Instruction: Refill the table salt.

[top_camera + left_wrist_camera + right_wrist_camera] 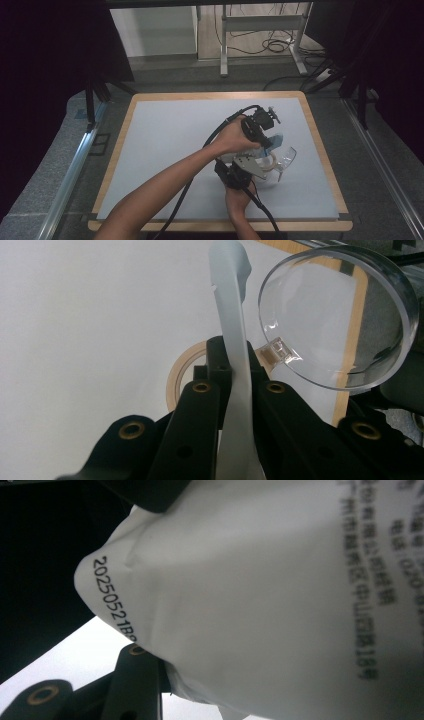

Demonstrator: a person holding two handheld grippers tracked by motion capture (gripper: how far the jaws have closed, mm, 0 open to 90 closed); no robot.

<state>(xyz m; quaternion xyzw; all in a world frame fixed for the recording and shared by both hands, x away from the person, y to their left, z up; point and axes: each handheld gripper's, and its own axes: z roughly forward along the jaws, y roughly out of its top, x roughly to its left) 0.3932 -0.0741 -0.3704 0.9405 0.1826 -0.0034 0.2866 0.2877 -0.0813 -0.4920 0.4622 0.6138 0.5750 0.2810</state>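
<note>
A white packet [260, 590] with black print is held up between both grippers at the table's right middle. My left gripper [235, 357] is shut on the packet's thin sealed edge [231, 310], which stands up between its jaws. In the high view the left gripper [263, 140] comes down from above onto the blue-and-white packet [274, 141]. The right gripper [260, 169] reaches in from below, and the packet's body sits between its jaws close to the camera. One right jaw shows at the lower left of the right gripper view; the other is hidden behind the packet.
A clear round plastic cup [286, 157] lies tilted just right of the grippers, seen also as the clear cup [340, 315]. A tan tape roll [176, 377] lies on the white mat [170, 150] behind the packet. The wooden table edge [330, 170] runs close on the right.
</note>
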